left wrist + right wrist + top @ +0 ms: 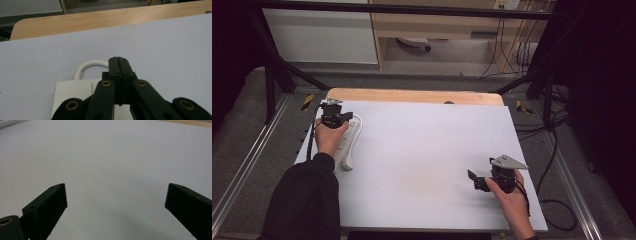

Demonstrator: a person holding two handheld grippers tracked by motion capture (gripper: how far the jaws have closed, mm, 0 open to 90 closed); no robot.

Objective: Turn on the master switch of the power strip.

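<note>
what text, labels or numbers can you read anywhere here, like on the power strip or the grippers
None can be read.
White power strip: no print legible in the high view or the left gripper view.
Left gripper and right gripper: plain black, no markings.
White table cover: blank.
Yellow-and-black strips by the table: stripes, no words.

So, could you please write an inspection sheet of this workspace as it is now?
Surface: pale grey sheet over a light wooden table top; bare in the middle.
Job's things: white plastic power strip at the left edge, under the left gripper.
Clutter: nothing seen.
Grippers: left gripper shut, fingers together, holding nothing, above the strip; right gripper open, empty, over bare sheet.
Cables: white strip cord curls beside the strip; black cables on the floor at right.
Surroundings: black frame bars, grey floor, wooden cabinet behind.
</note>
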